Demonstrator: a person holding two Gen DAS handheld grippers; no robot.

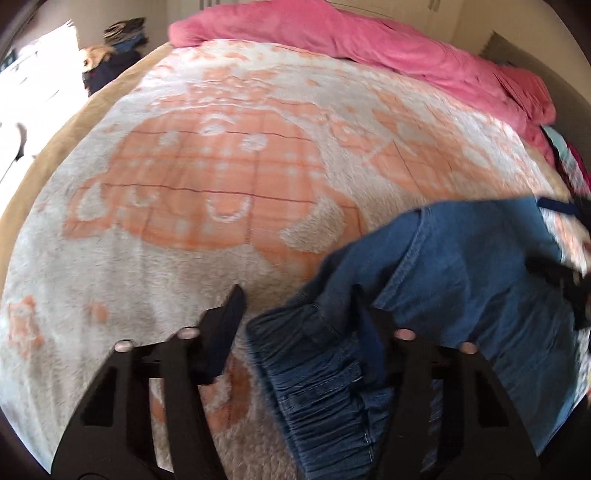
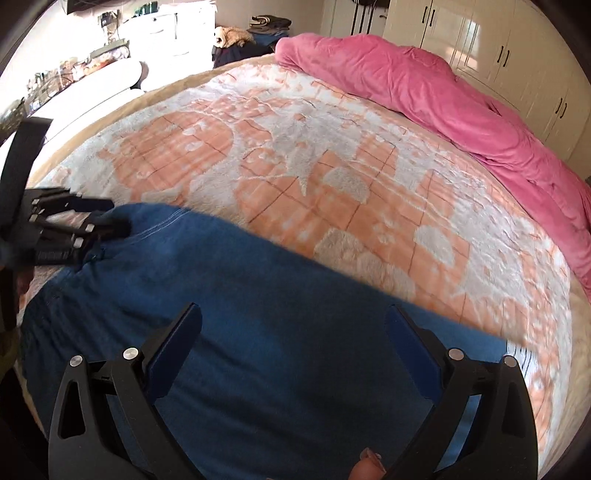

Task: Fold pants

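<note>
Blue denim pants (image 1: 461, 288) lie on the bed's orange and white blanket (image 1: 221, 177), with the gathered elastic waistband (image 1: 325, 369) nearest the left wrist camera. My left gripper (image 1: 299, 317) straddles that waistband. Its jaws are part way apart, the right finger is sunk in the denim, and a sliver of blanket shows beside the left finger. In the right wrist view the left gripper (image 2: 110, 221) sits at the pants' (image 2: 258, 295) far left edge. My right gripper (image 2: 291, 325) hovers wide open over the flat middle of the pants, with nothing between its fingers.
A crumpled pink duvet (image 2: 443, 96) lies along the far side of the bed. White wardrobe doors (image 2: 498, 48) stand behind it. A plush toy (image 2: 229, 35) and stacked clothes sit past the bed's far left corner. More clothing (image 1: 569, 162) is piled at the right.
</note>
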